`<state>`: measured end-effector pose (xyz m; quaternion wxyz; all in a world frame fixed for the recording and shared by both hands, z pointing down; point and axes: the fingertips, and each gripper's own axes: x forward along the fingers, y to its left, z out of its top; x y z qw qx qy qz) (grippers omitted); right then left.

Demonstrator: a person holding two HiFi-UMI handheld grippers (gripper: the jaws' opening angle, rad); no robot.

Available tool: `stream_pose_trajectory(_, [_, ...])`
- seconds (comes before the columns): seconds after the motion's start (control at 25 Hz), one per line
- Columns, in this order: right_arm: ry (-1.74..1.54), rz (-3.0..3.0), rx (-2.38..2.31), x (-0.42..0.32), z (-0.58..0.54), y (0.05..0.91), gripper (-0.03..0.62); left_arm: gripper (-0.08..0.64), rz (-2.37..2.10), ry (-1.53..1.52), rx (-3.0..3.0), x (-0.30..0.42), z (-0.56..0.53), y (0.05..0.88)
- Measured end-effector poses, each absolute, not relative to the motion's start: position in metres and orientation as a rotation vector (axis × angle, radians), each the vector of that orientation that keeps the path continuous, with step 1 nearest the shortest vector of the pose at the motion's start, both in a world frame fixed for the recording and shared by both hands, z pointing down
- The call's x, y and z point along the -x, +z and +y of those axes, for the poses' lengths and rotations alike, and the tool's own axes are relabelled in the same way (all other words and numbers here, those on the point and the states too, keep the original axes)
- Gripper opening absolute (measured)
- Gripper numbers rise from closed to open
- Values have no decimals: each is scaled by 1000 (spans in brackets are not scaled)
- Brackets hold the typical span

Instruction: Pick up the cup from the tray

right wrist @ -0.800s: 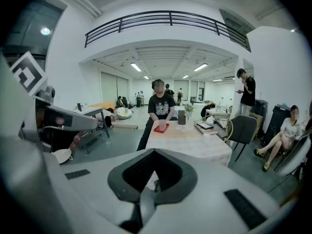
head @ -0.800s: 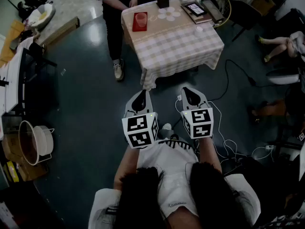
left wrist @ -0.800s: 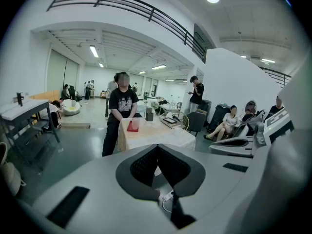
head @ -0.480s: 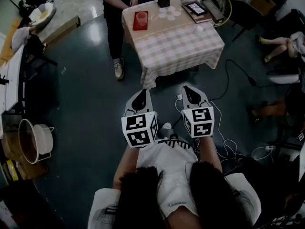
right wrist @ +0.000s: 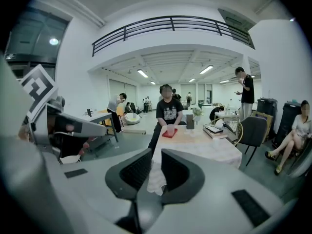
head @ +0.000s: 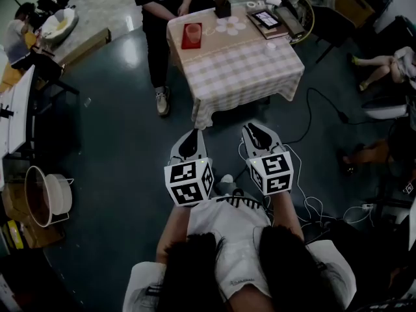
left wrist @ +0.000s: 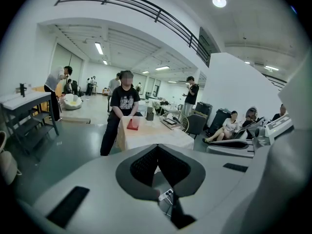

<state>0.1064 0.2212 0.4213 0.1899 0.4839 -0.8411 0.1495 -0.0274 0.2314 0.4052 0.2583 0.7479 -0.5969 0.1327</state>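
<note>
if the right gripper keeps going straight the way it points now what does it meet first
Probably the near side of the checked tablecloth: the right gripper aims at it across the floor. The cup on its tray sits farther back. Depth is unclear.

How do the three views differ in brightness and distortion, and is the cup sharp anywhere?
Head view: dim, with a glare patch on the floor; the cup on its red tray is small and soft. Left gripper view: bright, strongly fisheye-bent, black corners. Right gripper view: same bending; the cup is clearest here.
</note>
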Motion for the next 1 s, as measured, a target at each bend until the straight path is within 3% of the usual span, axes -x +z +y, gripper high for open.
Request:
stream_pose_trajectory(0.12, [406, -2395, -1302, -104, 223, 422, 175, 6, -1607, 341, -2017, 24, 232, 408])
stream_pose_trajectory(0.32, [414, -2428, -1367, -116, 217, 416, 267, 6, -1598, 328, -1999, 21, 228, 413])
stream_pose_trajectory(0.56, [401, -2460, -1405, -122, 200, 408, 342, 6, -1610, 313, -1987, 25, 216, 411])
stream_pose_trajectory(1.0, [357, -2459, -1428, -111, 129, 401, 367, 6, -1589, 299, -2003, 38, 146, 414])
